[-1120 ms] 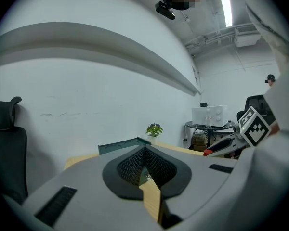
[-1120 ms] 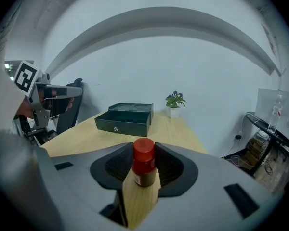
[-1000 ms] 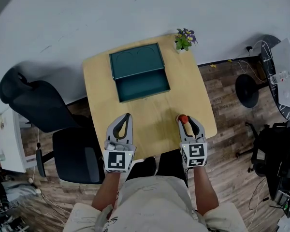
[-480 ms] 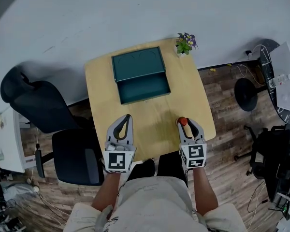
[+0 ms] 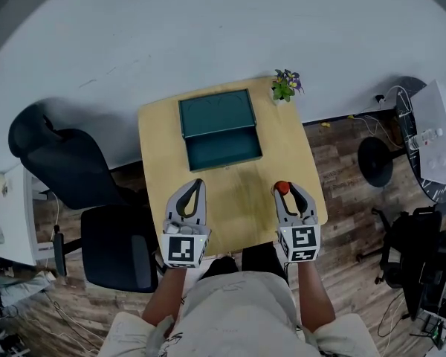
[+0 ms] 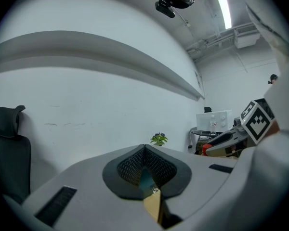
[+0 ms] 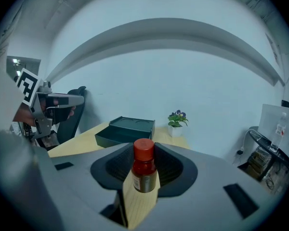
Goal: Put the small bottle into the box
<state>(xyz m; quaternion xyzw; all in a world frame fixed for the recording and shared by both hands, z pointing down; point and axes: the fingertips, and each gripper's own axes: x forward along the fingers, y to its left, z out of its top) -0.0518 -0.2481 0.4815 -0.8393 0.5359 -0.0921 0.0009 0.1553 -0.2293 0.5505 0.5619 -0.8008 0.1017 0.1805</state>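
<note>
A small brown bottle with a red cap (image 7: pixel 144 171) stands upright between my right gripper's (image 7: pixel 145 177) jaws, which are shut on it above the table's near right part. In the head view the red cap (image 5: pixel 282 187) shows at the right gripper's (image 5: pixel 285 190) tips. The dark green box (image 5: pixel 220 129) lies open at the far middle of the table, its lid leaning behind the tray; it also appears ahead and to the left as the box (image 7: pixel 126 130). My left gripper (image 5: pixel 198 185) hovers over the near left part, jaws together and empty, tips meeting (image 6: pixel 145 149).
The wooden table (image 5: pixel 157 162) is small and square. A potted plant (image 5: pixel 285 85) stands at its far right corner. A black office chair (image 5: pixel 67 173) is to the left, a white unit (image 5: pixel 438 129) and cables to the right. A white wall runs behind.
Both grippers have risen a little over the table's near edge, the right one carrying the bottle. The head view has shifted, so the table sits slightly lower in the picture.
</note>
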